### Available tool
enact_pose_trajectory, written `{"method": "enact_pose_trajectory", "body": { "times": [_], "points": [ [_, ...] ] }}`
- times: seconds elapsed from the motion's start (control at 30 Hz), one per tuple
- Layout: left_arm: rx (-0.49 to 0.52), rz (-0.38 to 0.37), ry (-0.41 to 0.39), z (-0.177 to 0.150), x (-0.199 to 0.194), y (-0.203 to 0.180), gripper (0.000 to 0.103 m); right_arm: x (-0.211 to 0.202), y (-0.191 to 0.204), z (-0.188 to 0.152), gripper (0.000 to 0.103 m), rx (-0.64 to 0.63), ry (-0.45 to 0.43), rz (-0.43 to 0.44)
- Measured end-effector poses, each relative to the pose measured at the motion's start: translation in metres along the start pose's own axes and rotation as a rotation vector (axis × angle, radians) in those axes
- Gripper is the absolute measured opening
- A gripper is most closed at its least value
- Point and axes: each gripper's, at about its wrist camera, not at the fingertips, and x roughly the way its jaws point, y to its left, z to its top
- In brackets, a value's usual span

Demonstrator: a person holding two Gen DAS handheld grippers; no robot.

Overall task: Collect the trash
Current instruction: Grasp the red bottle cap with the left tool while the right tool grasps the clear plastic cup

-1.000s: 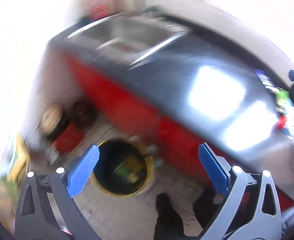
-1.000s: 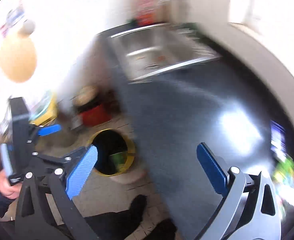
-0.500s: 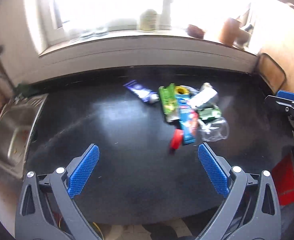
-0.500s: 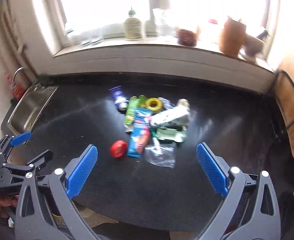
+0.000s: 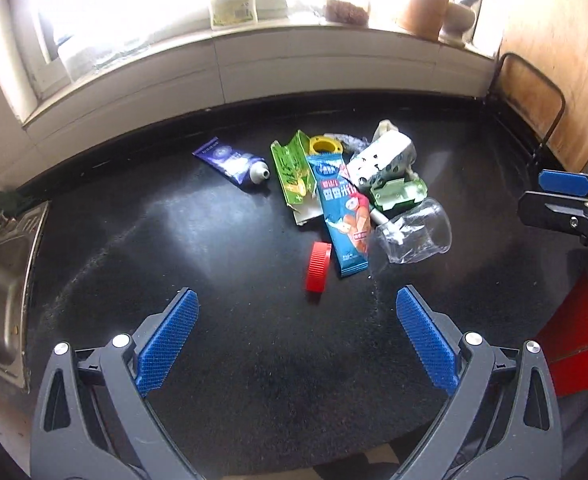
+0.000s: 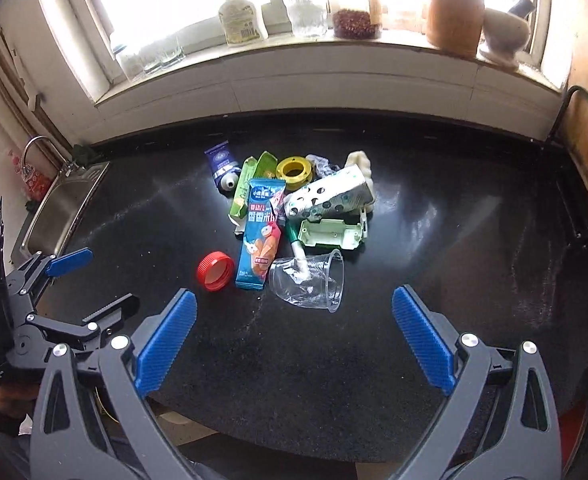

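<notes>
Black counter point(image 6: 434, 248) under window, trash heaped centre. Clear cup point(image 6: 310, 280) nearest: light, crushable, slick; pinch rim gently. Left gripper point(image 5: 296, 320), right gripper point(image 6: 294, 318) both gaping, empty.

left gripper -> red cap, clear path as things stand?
Probably yes. The left gripper is open and empty, and the red cap lies apart from the pile, nearest its fingers, with only bare black counter between. The blue wrapper beside the cap is close, so some care is needed.
</notes>
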Motion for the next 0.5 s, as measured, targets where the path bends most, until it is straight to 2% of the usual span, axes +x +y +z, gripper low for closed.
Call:
{"method": "enact_pose_trajectory", "body": {
  "times": [0.2, 0.33, 0.4, 0.5],
  "points": [
    [0.033, -0.009, 0.037, -0.004, 0.064, -0.003, 0.096, 0.068, -0.011, -0.002, 0.087, -0.033, 0.081, 0.009],
    [0.053, 0.009, 0.057, -0.005, 0.097, -0.006, 0.093, 0.106, -0.024, -0.001, 0.080, -0.009, 0.146, 0.041],
    [0.059, -0.009, 0.063, -0.003, 0.108, -0.007, 0.093, 0.118, -0.025, -0.001, 0.076, -0.023, 0.171, 0.058],
    [0.074, -0.012, 0.079, -0.002, 0.121, -0.008, 0.082, 0.130, -0.026, 0.000, 0.068, -0.041, 0.201, 0.093]
  ]
}}
